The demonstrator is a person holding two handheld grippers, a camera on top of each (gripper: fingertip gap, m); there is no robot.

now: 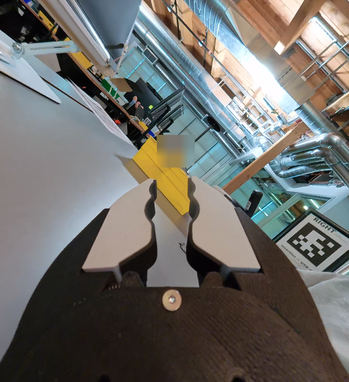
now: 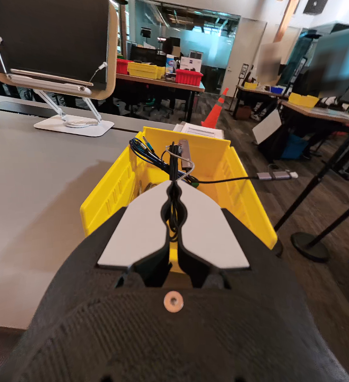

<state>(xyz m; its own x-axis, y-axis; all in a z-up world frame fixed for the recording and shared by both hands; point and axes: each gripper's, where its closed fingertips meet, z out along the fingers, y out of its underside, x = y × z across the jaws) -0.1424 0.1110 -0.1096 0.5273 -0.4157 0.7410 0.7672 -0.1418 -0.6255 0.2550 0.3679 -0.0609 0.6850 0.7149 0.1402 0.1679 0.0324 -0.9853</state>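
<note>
The right gripper (image 2: pixel 174 182), clamped on a black cable bundle (image 2: pixel 173 163) above the yellow bin (image 2: pixel 111 186) at the table's (image 2: pixel 35 186) edge, risks snagging neighbouring cables; the left gripper (image 1: pixel 171 182) gapes empty.

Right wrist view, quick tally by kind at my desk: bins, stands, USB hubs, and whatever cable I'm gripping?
Yellow bin: 1
White stand: 1
Grey USB hubs: 2
Black cable in the right gripper: 1
Total: 5
</note>
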